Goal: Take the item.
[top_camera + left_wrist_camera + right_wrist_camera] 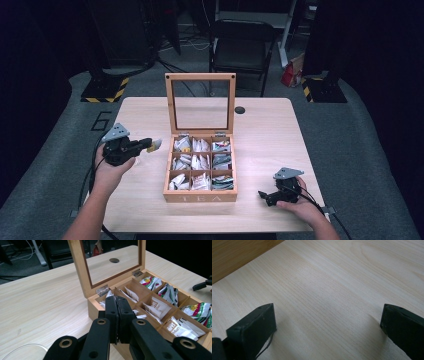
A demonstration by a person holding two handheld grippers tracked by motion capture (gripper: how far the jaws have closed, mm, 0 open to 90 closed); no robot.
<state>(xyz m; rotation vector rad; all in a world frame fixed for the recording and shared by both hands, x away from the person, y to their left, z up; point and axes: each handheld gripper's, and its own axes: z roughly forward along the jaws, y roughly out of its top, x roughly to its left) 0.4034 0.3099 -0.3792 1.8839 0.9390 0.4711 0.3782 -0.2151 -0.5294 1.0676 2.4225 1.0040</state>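
A wooden tea box (200, 196) stands mid-table with its glass lid (200, 77) propped upright. Its several compartments hold tea bag packets (201, 161). Left of the box, my left gripper (148, 145) is held above the table, pointing toward the box and shut on a small pale tea bag packet (155, 145). In the left gripper view the jaws of my left gripper (117, 301) press together in front of the box's near corner (91, 306). My right gripper (265, 196) rests low at the table's right front, open. In the right gripper view my right gripper (327, 312) has only bare tabletop between its jaws.
The light wooden table (270, 135) has a dark round hole (240, 110) behind the box. A black folding chair (242, 47) stands beyond the far edge. Cables trail from both grippers off the front edge.
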